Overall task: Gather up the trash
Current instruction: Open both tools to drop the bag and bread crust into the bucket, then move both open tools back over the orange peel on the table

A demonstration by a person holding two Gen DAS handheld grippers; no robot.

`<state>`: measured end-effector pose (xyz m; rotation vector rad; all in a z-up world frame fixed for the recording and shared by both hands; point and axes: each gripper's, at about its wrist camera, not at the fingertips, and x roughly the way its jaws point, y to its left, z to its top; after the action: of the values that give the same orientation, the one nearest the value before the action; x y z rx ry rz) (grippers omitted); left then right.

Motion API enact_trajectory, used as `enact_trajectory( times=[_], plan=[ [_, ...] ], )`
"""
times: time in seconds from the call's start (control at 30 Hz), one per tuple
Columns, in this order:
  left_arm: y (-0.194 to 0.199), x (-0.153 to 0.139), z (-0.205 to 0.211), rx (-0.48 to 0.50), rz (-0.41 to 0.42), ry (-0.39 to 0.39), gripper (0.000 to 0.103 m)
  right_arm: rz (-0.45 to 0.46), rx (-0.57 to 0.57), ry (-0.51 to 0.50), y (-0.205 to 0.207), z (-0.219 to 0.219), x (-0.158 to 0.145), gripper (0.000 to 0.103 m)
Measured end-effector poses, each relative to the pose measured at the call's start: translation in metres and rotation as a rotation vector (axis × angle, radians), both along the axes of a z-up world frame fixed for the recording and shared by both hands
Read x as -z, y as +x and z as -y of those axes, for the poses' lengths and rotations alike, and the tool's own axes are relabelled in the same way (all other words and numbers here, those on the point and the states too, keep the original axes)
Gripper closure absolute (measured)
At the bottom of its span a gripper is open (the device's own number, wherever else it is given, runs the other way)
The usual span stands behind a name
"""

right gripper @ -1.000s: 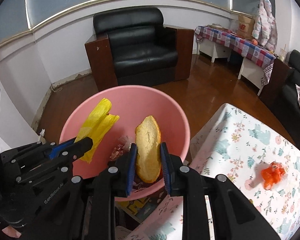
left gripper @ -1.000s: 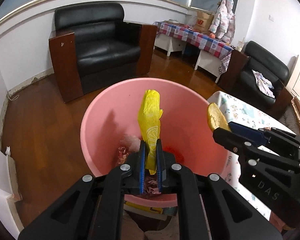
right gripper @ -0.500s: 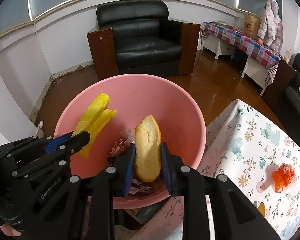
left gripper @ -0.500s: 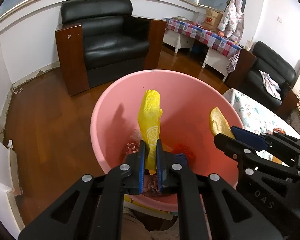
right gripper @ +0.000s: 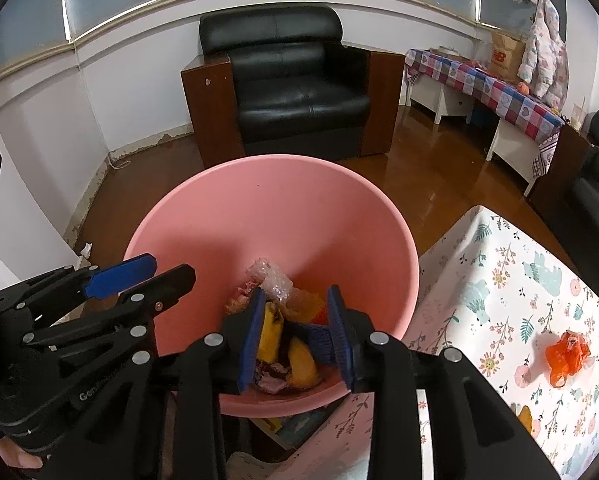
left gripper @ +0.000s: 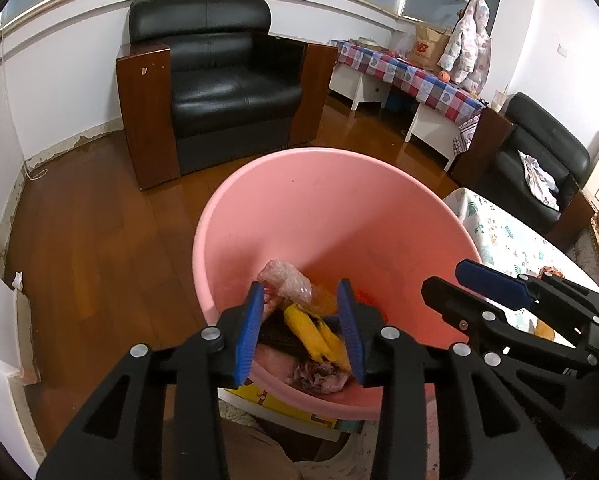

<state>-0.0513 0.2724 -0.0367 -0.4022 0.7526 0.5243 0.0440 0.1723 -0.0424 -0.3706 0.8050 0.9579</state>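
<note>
Down inside the pink basin (left gripper: 339, 208), trash sits heaped at the bottom: yellow wrapper (left gripper: 315, 332), clear plastic wad (left gripper: 287, 280), bread piece (right gripper: 301, 362), pinkish scraps; more under it, can't count the rest. Basin rim is round and unbroken, upper walls bare, so plenty of free room above the pile.

Left gripper (left gripper: 301, 332) hangs over the near rim, jaws apart, having just been opening; nothing pinched, the yellow wrapper lies loose below between the blue pads (left gripper: 249, 334). Right gripper (right gripper: 295, 334) is just beside it over the same basin, jaws also just been opening, gap moderate, pads clear of the bread and the yellow piece underneath. Two grippers, both empty. In each wrist view the other gripper's fingers poke in from the side, near but not touching.

Right of the basin, one table with a floral cloth (right gripper: 511, 304), its edge close to the basin rim. One orange crumpled wrapper (right gripper: 567, 356) lies on it, well apart from the basin. A small orange bit sits at the cloth's near edge, too small to tell.

Beyond: open wooden floor (left gripper: 99, 248), one black armchair (left gripper: 223, 92) against the wall, one checked-cloth side table (right gripper: 495, 88), second dark armchair (left gripper: 539, 160) at far right.
</note>
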Motion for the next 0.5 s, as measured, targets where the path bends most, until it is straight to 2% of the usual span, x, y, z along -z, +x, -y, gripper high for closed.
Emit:
enact_trajectory(
  times=[0.5],
  plan=[
    [-0.010,-0.020,0.019,0.040,0.052,0.009,0.065,-0.016,0.038,0.040,-0.001,0.031,-0.014,0.069]
  ],
)
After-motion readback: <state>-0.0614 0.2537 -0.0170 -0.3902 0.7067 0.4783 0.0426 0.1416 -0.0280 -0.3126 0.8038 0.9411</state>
